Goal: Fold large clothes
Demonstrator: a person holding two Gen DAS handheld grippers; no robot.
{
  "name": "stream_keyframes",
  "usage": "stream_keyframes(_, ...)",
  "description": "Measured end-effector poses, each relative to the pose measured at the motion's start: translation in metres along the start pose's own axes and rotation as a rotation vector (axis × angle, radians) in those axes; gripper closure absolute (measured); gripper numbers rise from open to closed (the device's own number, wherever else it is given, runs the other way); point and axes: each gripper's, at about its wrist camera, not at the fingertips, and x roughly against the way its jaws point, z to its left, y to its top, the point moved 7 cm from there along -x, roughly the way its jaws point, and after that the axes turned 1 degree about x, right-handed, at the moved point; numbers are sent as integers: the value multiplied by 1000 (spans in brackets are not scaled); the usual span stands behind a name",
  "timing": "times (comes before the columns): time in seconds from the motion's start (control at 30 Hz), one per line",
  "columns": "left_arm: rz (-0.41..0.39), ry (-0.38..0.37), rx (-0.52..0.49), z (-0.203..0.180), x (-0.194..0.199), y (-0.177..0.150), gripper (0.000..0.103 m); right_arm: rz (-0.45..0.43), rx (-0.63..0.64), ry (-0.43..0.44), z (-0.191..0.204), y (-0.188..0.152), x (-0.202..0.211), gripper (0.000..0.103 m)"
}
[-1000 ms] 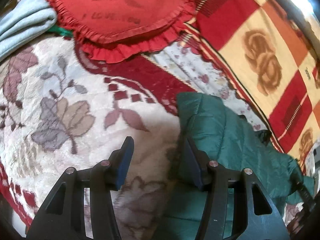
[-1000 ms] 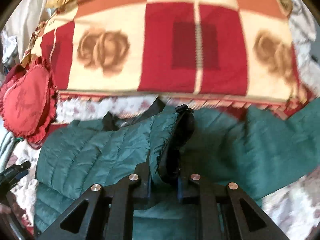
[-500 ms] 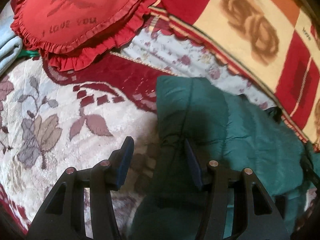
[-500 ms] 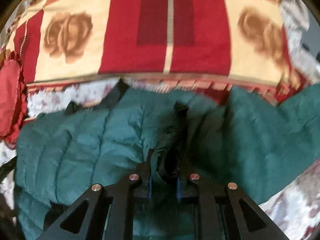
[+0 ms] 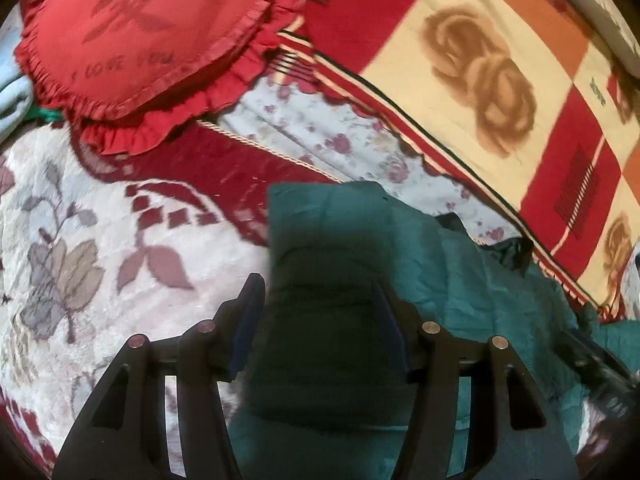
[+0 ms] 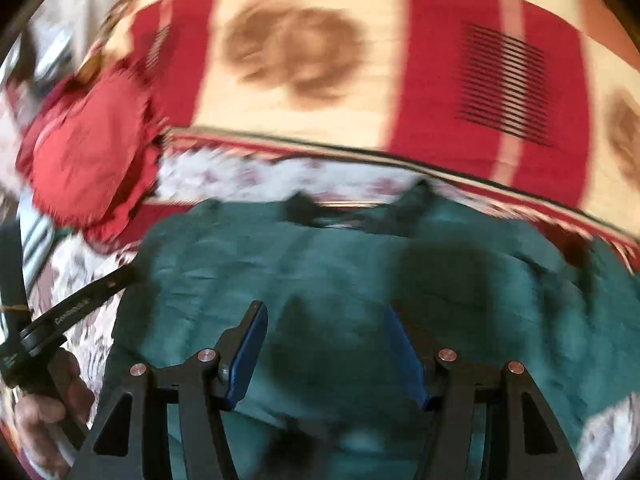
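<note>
A dark green quilted jacket (image 5: 360, 248) lies spread on a bed, on top of a cream bedspread (image 5: 80, 240) with grey-mauve flowers and a dark red border. There are no containers in either view.

Beyond the jacket, a checked blanket (image 5: 500, 80) in red, cream and orange with brown roses runs across the far side of the bed. A strip of pale sheet with small red flowers (image 5: 328, 140) shows between the blanket and the jacket. A red heart-shaped cushion (image 5: 140, 40) with a frilled edge sits at the far left, and a pale blue cloth (image 5: 12, 96) lies beside it at the frame's edge. Nothing lies on the jacket itself.

The left gripper (image 5: 320, 320) hangs over the jacket's left edge. Its jaws are opening and stand well apart, with jacket fabric seen below the gap but not pinched; the left finger is over the bedspread, the right over the jacket.

The right wrist view is motion-blurred. The right gripper (image 6: 324, 344) is above the middle of the jacket (image 6: 340, 272), its jaws opening, with a wide gap and no fabric clamped between the blue pads (image 6: 246, 352). At the left edge of that view a person's hand (image 6: 52, 396) holds the other tool.
</note>
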Motion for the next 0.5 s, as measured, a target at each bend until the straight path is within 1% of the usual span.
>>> stream_keyframes(0.1,17,31,-45,-6,-15,-3,47,-1,70,-14,31,6,-22,44)
stream_keyframes(0.13,22,53,-71,-7,-21,-4,46,3,83,-23,39,7,-33,44)
stream_keyframes(0.17,27,78,-94,-7,-26,-5,43,7,91,-36,43,8,-42,44)
stream_keyframes(0.23,27,99,-104,-6,-31,-7,39,16,99,-62,45,7,-56,44)
stream_keyframes(0.3,38,105,-107,-3,-36,-10,33,33,102,-86,41,1,-68,44)
stream_keyframes(0.4,60,93,-85,2,-44,-14,30,46,90,-91,38,-1,-81,42)
stream_keyframes(0.5,57,94,-87,0,-45,-15,30,57,98,-98,39,-1,-80,42)
